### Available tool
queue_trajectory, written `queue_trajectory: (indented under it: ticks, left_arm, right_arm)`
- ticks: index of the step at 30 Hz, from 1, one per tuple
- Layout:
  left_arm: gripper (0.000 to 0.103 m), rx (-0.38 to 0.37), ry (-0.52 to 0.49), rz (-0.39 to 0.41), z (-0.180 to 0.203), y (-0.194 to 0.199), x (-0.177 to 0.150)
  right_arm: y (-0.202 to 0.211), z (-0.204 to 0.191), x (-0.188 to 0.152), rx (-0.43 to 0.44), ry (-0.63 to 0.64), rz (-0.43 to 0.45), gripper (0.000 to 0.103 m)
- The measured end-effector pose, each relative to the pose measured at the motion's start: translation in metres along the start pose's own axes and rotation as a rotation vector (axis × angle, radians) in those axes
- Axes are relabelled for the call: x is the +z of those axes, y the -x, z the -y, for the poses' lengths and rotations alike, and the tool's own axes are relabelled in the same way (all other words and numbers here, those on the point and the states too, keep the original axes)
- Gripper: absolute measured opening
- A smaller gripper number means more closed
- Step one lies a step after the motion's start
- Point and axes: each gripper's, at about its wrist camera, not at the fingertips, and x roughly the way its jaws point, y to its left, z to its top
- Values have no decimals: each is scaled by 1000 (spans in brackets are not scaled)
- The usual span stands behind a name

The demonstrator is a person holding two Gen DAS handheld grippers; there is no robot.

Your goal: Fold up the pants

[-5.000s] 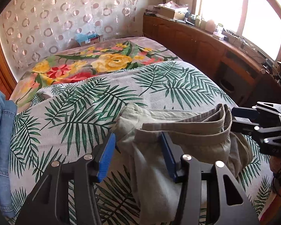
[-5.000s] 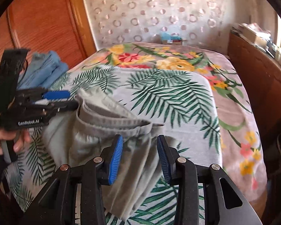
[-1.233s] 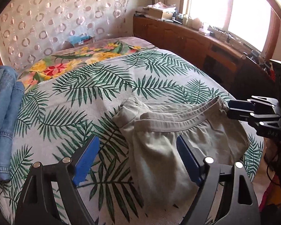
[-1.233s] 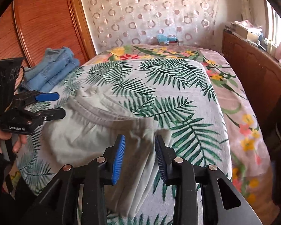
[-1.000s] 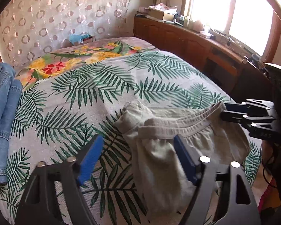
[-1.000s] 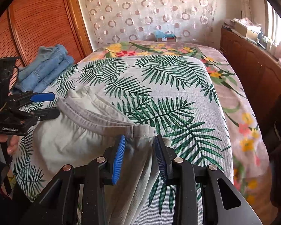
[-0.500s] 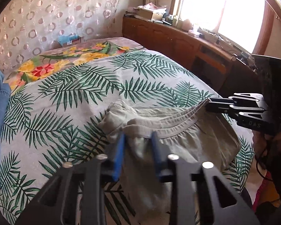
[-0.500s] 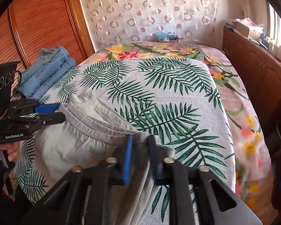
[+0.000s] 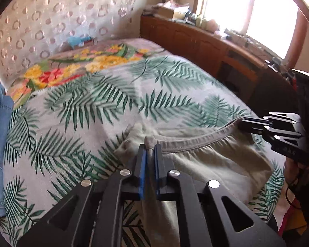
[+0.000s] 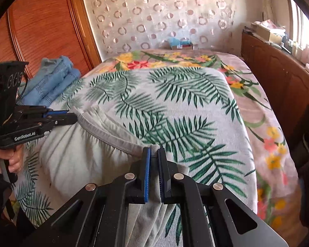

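Grey-beige pants point(image 9: 212, 160) lie at the near edge of the bed, their elastic waistband point(image 9: 195, 142) stretched between my two grippers. My left gripper point(image 9: 150, 150) is shut on one end of the waistband. My right gripper point(image 10: 153, 152) is shut on the other end. The pants point(image 10: 78, 152) hang down over the bed edge below the grippers. Each gripper shows in the other's view: the right one point(image 9: 243, 123) at the right, the left one point(image 10: 72, 118) at the left.
The bed carries a palm-leaf blanket point(image 9: 105, 103) over a floral cover point(image 10: 274, 144). Folded blue jeans point(image 10: 51, 82) lie at the bed's left side by a wooden wardrobe point(image 10: 41, 26). A wooden cabinet point(image 9: 206, 43) with clutter runs under the window on the right.
Both grippers were open around the waistband and have closed on its two ends. The waistband is now pulled taut between them and lifted a little.
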Motion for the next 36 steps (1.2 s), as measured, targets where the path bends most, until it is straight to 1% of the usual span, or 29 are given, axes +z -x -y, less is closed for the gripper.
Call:
queue_trajectory:
  ticks: [2, 3, 4, 5, 6, 7, 8, 9, 10, 12, 14, 19, 22, 26, 32, 36]
  left_arm:
    - [20, 12, 7, 1, -2, 0, -3]
    - [30, 14, 8, 5, -3, 2, -4]
    - [44, 23, 11, 8, -4, 3, -6]
    - [50, 32, 15, 13, -5, 5, -6]
    - [57, 41, 21, 17, -6, 6, -7]
    - [71, 52, 30, 17, -9, 7, -8]
    - [79, 56, 38, 14, -11, 6, -8]
    - [83, 59, 46, 10, -14, 6, -9]
    - [83, 62, 51, 6, -16, 5, -10]
    - [83, 64, 51, -12, -18, 0, -11]
    - [83, 63, 48, -26, -18, -4, -12]
    - [83, 53, 61, -45, -18, -11, -15]
    - [83, 60, 56, -58, -16, -16, -16]
    - [83, 59, 64, -76, -16, -23, -19]
    - [84, 75, 30, -54, -11, -24, -22]
    - [88, 73, 19, -36, -10, -25, -23]
  right_arm:
    - [2, 2, -1, 2, -16, 6, 7]
    - [3, 3, 1, 7, -25, 6, 9]
    - [5, 4, 1, 9, -33, 7, 11]
    - [7, 5, 0, 0, -35, 4, 12]
    - [8, 4, -1, -8, -33, 1, 15]
    - [9, 4, -3, -10, -29, 1, 21]
    - [11, 4, -4, -5, -28, 4, 24]
    - [12, 4, -6, 2, -27, 2, 32]
    - [13, 5, -7, 3, -27, -2, 39]
    - [15, 7, -11, -3, -35, -8, 44]
    - [17, 8, -13, 6, -41, -16, 45]
    - [16, 9, -14, -34, -39, -35, 45]
    - [14, 8, -13, -51, -37, -44, 45]
    - [10, 6, -12, -51, -36, -51, 45]
    - [6, 9, -12, -47, -51, -64, 45]
    - [6, 9, -12, -51, -52, -59, 45]
